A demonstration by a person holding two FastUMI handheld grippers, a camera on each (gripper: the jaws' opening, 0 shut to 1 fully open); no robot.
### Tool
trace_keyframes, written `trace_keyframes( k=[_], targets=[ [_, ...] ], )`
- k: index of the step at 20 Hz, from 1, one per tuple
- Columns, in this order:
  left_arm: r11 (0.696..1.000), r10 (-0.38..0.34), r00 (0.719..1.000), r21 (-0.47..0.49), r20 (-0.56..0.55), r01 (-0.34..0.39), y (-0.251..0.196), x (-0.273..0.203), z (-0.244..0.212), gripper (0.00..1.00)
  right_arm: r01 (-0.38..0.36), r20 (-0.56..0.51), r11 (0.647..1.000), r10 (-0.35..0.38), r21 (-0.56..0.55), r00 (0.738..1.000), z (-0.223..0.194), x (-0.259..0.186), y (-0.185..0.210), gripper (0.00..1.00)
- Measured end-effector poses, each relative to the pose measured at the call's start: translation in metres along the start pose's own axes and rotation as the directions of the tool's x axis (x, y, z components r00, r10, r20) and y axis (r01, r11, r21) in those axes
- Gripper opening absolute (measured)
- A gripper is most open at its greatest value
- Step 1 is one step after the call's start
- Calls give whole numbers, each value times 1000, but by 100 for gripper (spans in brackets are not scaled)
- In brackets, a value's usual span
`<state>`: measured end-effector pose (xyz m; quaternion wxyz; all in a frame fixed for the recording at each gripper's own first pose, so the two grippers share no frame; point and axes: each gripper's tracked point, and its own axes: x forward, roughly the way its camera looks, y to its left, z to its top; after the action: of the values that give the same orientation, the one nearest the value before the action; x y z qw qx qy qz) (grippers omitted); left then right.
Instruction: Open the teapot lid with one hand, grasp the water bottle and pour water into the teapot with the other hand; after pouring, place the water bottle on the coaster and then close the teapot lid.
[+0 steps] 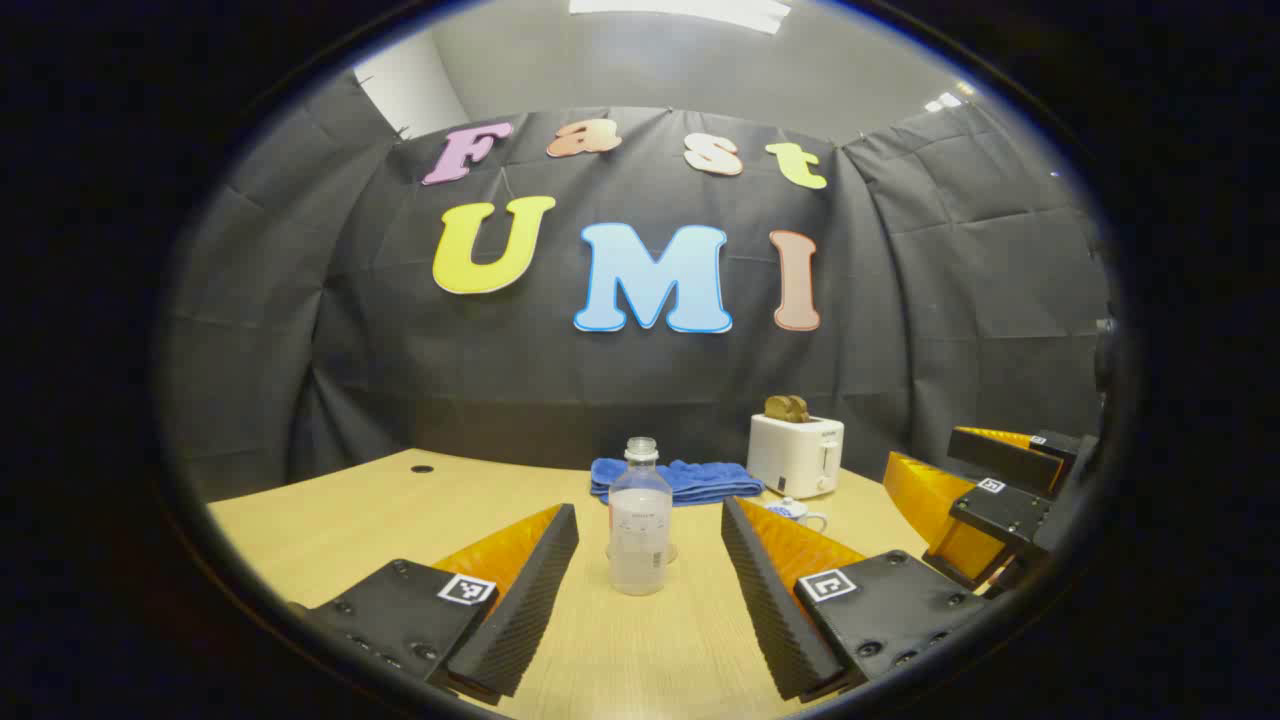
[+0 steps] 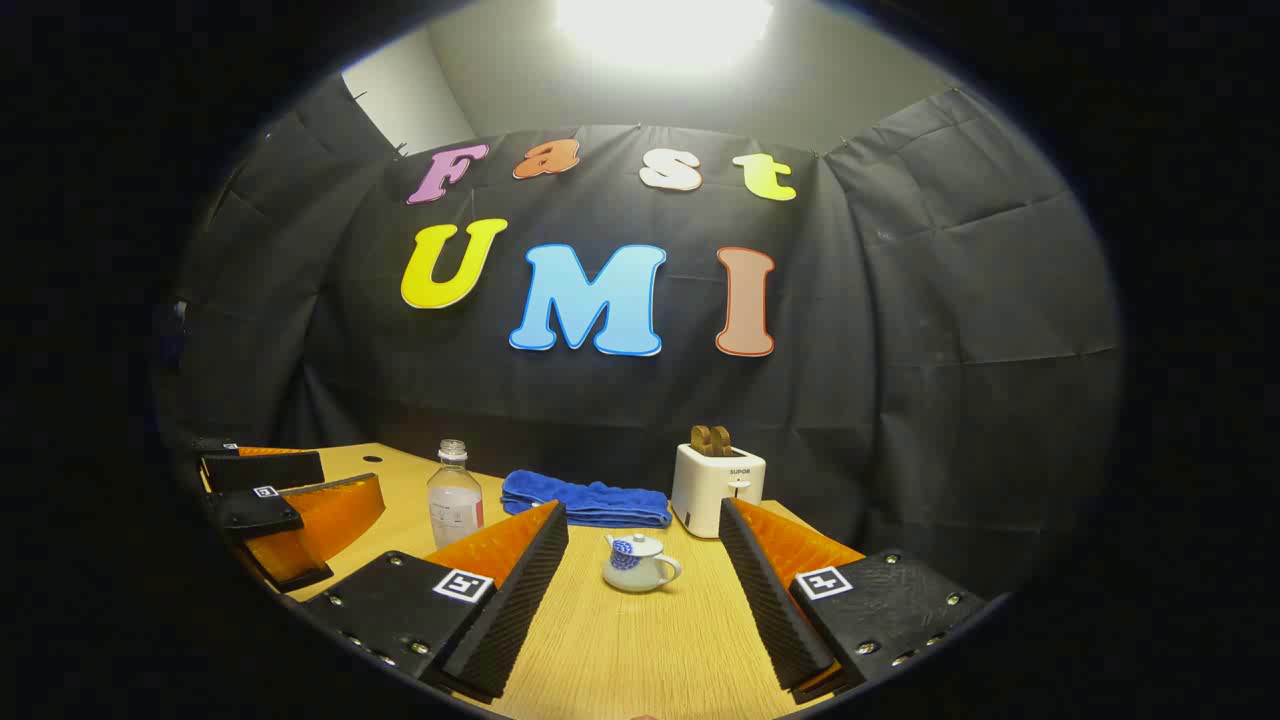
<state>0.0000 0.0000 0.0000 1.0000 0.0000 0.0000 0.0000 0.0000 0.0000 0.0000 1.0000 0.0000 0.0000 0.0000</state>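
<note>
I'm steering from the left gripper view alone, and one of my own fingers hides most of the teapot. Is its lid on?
Observer: Yes. In the right gripper view the teapot stands in full sight on the table, with the lid seated on it.
Operator: Is the right gripper on it yet?
Observer: No. The right gripper is open. Its fingers are spread wide to either side of the teapot and neither touches it.
Operator: Which way does the handle face?
Observer: In that view the looped handle points to the picture's right.
</note>
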Motion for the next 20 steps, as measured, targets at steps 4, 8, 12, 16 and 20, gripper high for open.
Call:
trace_keyframes(
  k=[4, 8, 12, 16, 20],
  targets=[
    [999, -42, 999, 0, -11, 42, -5, 5, -6, 99, 9, -3, 999, -9, 38, 1000, -2, -2, 1, 94],
    [998, -57, 998, -1, -16, 57, -1, 9, -9, 99, 20, 35, 999, -21, 26, 999, 4, -3, 3, 94],
    [999, -48, 999, -3, -24, 47, 7, 16, -14, 99, 4, 42, 1000, -5, 15, 999, 0, -2, 6, 94],
    [999, -40, 998, 16, -39, 41, 6, 20, -21, 99, -1, 10, 1000, 1, 12, 1000, -11, 2, 8, 94],
    [998, -62, 997, 19, -55, 63, 1, 28, -27, 99, -11, -3, 999, 11, 43, 1000, -13, 8, 6, 94]
  ],
)
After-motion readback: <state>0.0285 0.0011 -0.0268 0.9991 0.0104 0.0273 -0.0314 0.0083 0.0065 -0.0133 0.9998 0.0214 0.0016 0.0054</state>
